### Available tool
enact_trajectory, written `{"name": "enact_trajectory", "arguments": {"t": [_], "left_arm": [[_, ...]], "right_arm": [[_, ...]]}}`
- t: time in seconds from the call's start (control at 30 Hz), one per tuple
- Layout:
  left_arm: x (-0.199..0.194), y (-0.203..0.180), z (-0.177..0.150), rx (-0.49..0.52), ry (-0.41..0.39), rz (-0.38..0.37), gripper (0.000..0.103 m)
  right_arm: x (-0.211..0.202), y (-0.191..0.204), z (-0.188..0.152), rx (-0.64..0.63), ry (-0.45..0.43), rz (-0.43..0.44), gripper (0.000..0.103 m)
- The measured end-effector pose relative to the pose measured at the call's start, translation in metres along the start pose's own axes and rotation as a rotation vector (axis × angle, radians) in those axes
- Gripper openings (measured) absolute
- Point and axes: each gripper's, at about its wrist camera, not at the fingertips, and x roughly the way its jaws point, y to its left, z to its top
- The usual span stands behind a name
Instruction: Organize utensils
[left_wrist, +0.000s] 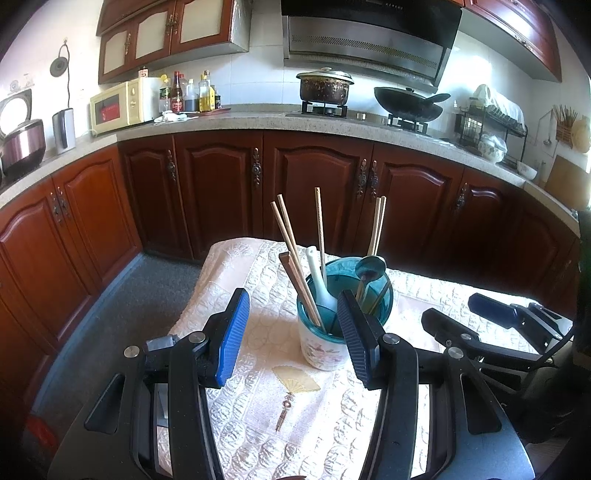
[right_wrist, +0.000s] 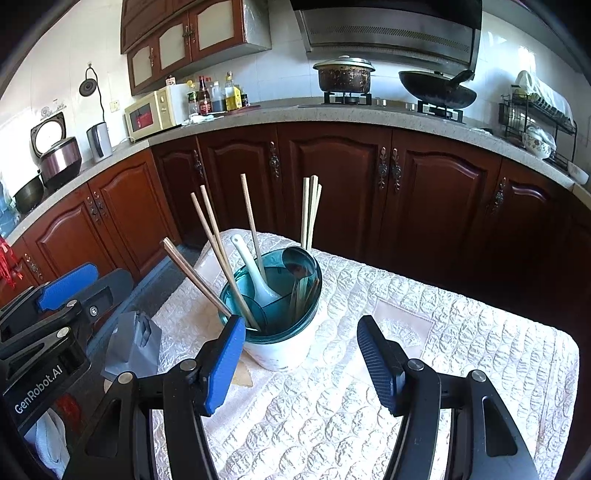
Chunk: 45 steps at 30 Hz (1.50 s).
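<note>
Wooden chopsticks (right_wrist: 218, 243) inside teal-rimmed holder (right_wrist: 280, 343), seemingly.

You have one utensil holder (right_wrist: 277, 332) on the table, with one white spoon (right_wrist: 255, 273), one metal ladle (right_wrist: 297, 264) and roughly eight wooden chopsticks (right_wrist: 218, 243) standing in it. Far back, the stove carries one pot (right_wrist: 343, 75) and one wok (right_wrist: 437, 90).

Your utensil holder (left_wrist: 325, 347) stands upright on the quilted cloth.
You see wooden chopsticks (left_wrist: 291, 254), a white spoon (left_wrist: 318, 280) and a metal ladle (left_wrist: 370, 267) leaning inside its teal divided insert.
</note>
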Motion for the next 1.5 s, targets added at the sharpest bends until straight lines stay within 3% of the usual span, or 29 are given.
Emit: {"name": "enact_trajectory", "arguments": {"t": [1.5], "left_arm": [[0.004, -0.001, -0.006, 0.007, 0.009, 0.008, 0.049]], "right_arm": [[0.011, 0.003, -0.006, -0.020, 0.030, 0.003, 0.061]]}}
